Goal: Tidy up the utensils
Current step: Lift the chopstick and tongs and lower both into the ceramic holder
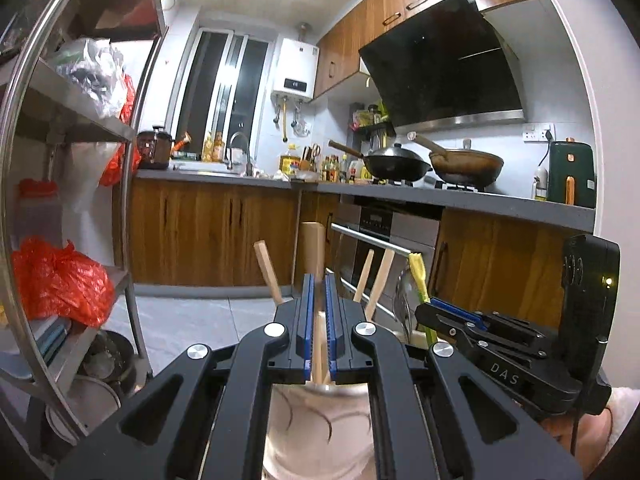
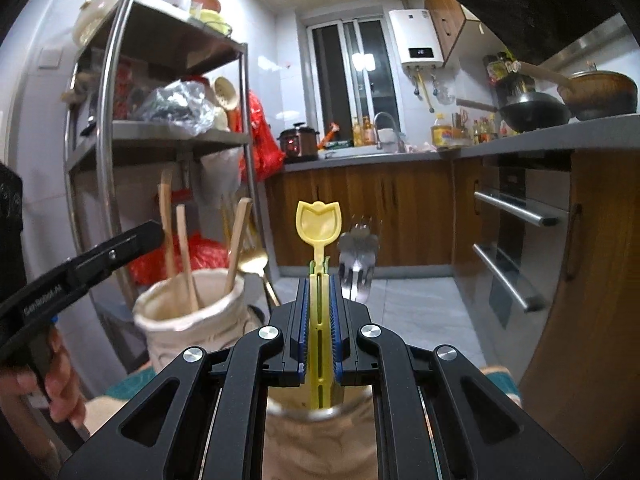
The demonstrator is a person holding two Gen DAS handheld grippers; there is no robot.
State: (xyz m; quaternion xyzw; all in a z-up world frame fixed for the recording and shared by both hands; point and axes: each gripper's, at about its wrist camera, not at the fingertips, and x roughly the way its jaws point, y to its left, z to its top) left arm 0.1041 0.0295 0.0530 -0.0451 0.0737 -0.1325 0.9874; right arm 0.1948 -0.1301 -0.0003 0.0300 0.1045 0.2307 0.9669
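Yellow spatula (image 2: 319, 280) clamped upright betw right tool (image 2: 319, 320) pads; left tool (image 1: 319, 320) nipped on wooden stick (image 1: 318, 344).

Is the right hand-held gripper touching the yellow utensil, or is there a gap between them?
Touching. In the right wrist view, the right hand-held gripper is shut on the yellow utensil: both blue pads press against its slotted handle, with no gap visible on either side.

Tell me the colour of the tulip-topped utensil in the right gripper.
Yellow utensil, clearest in the right wrist view.
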